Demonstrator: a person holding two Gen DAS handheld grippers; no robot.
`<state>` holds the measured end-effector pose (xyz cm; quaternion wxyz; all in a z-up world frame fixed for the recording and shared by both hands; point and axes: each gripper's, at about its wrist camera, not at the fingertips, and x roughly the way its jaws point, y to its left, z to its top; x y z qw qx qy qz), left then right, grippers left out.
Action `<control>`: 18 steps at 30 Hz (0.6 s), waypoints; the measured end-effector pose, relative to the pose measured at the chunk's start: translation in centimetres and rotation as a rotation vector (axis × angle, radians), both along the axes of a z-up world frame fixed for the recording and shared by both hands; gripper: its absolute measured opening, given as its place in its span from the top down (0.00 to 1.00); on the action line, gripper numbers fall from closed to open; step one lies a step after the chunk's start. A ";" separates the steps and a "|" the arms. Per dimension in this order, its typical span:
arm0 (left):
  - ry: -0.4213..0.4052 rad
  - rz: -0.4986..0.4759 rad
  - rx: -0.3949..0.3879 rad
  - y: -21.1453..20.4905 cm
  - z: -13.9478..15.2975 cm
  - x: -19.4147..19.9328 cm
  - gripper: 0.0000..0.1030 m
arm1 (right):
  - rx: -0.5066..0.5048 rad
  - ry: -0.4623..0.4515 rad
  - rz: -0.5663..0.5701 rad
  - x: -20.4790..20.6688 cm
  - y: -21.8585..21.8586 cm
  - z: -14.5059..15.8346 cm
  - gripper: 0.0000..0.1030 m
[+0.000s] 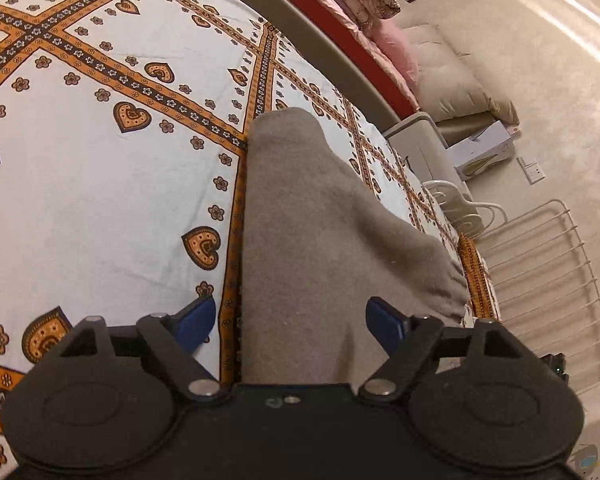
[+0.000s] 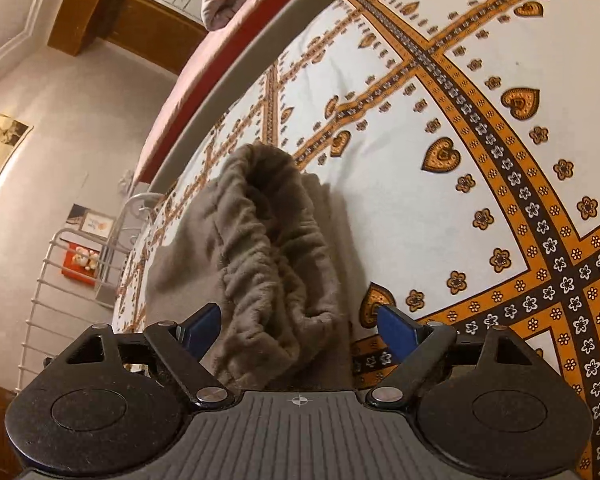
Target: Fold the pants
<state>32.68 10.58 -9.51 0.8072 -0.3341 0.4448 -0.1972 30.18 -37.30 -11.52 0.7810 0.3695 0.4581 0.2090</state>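
Observation:
Grey-brown fleece pants lie folded lengthwise on the patterned bedsheet. In the left wrist view they run away from me as a long strip that narrows to a rounded far end. My left gripper is open and hovers over the near end, with the fabric between its blue pads and no pad pressing on it. In the right wrist view the gathered elastic waistband of the pants bulges up. My right gripper is open and straddles the waistband's near end, its blue pads clear of the cloth.
The bedsheet is white with orange bands and hearts. A white wire rack stands at the bed's edge near the pants. Past it lie a beige cushion, a white box and carpet. A grey and red bed frame borders the far side.

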 end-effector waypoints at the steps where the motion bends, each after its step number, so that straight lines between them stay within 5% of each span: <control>1: -0.004 -0.005 -0.004 0.0 -0.1 0.1 0.28 | 0.011 0.009 0.002 0.0 0.0 -0.2 0.18; 11: -0.026 -0.114 -0.085 0.9 -1.4 1.4 0.29 | 0.104 0.026 0.052 1.4 -0.3 -1.2 0.10; 18: -0.013 -0.120 -0.108 1.2 -2.4 2.8 0.49 | 0.147 -0.009 0.129 4.1 1.8 -1.6 0.11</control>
